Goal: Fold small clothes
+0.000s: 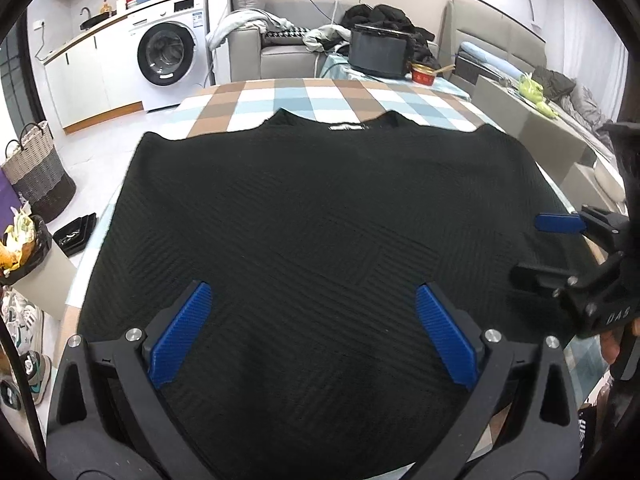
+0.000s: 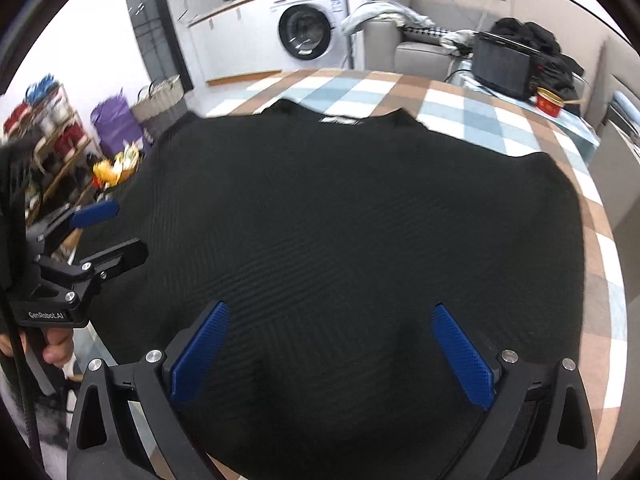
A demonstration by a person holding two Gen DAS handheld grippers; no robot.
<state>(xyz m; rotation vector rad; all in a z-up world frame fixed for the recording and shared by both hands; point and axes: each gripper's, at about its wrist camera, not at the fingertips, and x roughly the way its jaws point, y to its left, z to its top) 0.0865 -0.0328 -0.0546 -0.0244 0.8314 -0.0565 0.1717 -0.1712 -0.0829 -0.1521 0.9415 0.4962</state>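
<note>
Through my left wrist camera, my left tool (image 1: 310, 312) hangs with its blue fingers spread wide over the black sweater (image 1: 320, 208), which lies flat on the checked counter (image 1: 280, 96), neckline away from me. My right tool (image 1: 536, 246) shows at the right edge, spread too.

Through my right wrist camera, that right tool (image 2: 330, 334) gapes above the sweater's near hem, gripping nothing; the left one (image 2: 120, 232) sits open at the left.

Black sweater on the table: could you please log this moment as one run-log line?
black sweater spread flat on checked tablecloth | left gripper open above hem | right gripper open above hem | fold not started
</note>
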